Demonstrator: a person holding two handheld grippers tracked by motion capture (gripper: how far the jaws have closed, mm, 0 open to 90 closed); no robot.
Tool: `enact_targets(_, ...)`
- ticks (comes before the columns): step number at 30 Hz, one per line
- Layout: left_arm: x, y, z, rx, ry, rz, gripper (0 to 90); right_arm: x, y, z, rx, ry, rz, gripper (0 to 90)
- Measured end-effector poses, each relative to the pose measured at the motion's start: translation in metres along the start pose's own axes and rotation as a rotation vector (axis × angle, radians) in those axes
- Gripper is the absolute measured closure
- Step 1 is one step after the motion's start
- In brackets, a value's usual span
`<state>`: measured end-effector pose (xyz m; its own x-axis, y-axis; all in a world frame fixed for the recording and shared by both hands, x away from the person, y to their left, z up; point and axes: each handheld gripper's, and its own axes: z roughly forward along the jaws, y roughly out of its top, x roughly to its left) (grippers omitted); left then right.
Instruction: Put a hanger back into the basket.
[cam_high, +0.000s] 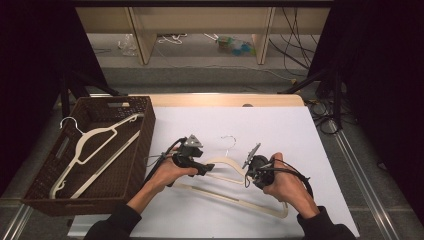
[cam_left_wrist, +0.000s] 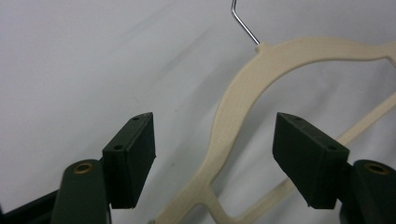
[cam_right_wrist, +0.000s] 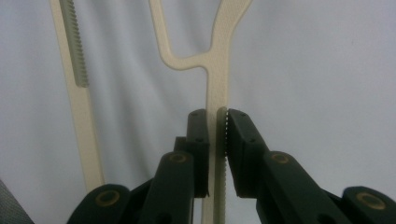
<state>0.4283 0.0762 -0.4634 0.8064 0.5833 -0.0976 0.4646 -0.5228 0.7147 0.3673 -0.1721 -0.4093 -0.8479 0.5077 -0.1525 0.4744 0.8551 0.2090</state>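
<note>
A cream hanger (cam_high: 227, 186) lay flat on the white table sheet (cam_high: 280, 130) between the person's two hands, its wire hook (cam_high: 229, 142) pointing away from them. The right gripper (cam_right_wrist: 217, 135) was clamped on one of the hanger's arms, jaws pressed to either side of it, while the left gripper (cam_left_wrist: 215, 154) stood with its jaws spread wide astride the hanger's curved shoulder without touching it. Well to the left, a second cream hanger (cam_high: 92, 150) lay inside a dark woven basket (cam_high: 145, 135) at the sheet's edge.
</note>
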Motion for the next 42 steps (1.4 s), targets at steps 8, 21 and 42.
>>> enact_targets(8, 0.007, 0.002, 0.006, 0.066, -0.050, 0.026, 40.8, 0.001, 0.000, -0.001, -0.004, 0.002, -0.004, 79.7)
enact_targets(21, 0.004, 0.005, 0.012, 0.055, -0.135, 0.019, 63.0, 0.001, 0.001, -0.002, -0.016, 0.004, -0.025, 79.7)
enact_targets(42, -0.003, 0.008, -0.026, 0.054, -0.262, 0.008, 74.6, -0.002, -0.007, -0.005, -0.054, 0.046, -0.075, 80.5)
